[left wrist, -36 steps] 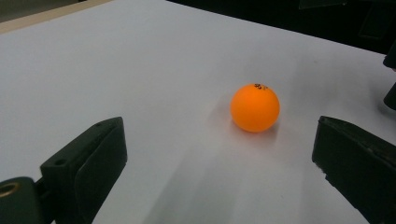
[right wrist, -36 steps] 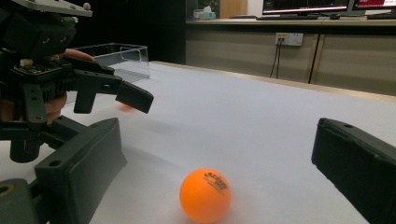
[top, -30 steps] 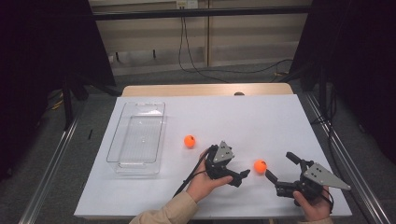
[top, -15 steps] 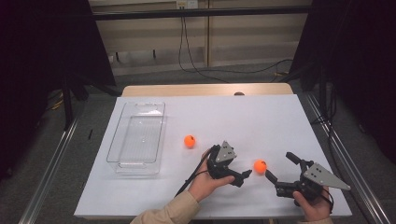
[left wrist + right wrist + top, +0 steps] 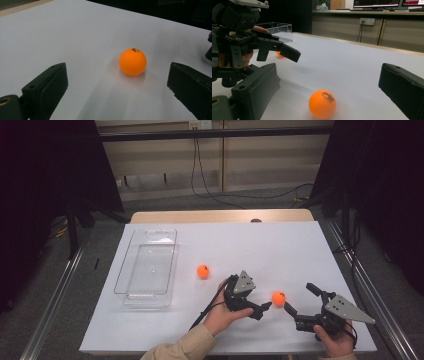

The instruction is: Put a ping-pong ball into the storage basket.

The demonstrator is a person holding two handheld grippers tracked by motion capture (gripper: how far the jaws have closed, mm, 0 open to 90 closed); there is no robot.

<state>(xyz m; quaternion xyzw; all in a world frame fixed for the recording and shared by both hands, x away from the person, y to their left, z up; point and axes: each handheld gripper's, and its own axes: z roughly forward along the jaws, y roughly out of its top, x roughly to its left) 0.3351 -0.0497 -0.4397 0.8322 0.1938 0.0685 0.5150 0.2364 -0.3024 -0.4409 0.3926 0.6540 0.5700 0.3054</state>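
**Two open grippers flanked an orange ball on a white table**

A white table (image 5: pixel 260 245) stood in a dim room with dark curtains at both sides and cables along the far wall. Monitors glowed on a counter in the background of the right gripper view.

The near ball (image 5: pixel 278 297) carried small dark print on its top (image 5: pixel 132 62); from the right gripper view (image 5: pixel 322 103) the print looked like a logo, but it was too small to read. It lay on the table near the front edge, between the two grippers and touching neither.

The left gripper (image 5: pixel 260 309), held in a hand (image 5: pixel 220 315), pointed right at the ball with its jaws spread wide, the ball just ahead of them. The right gripper (image 5: pixel 300 300) pointed left, its jaws also wide apart, the ball near its front jaw tip. The two tools faced each other closely, so each stood in the other's way.

A second ball (image 5: pixel 203 271) rested farther left, well apart from the grippers, beside a clear bin (image 5: pixel 147 292) near the table's left edge. The far half of the table lay open, as did the right side behind the right gripper.
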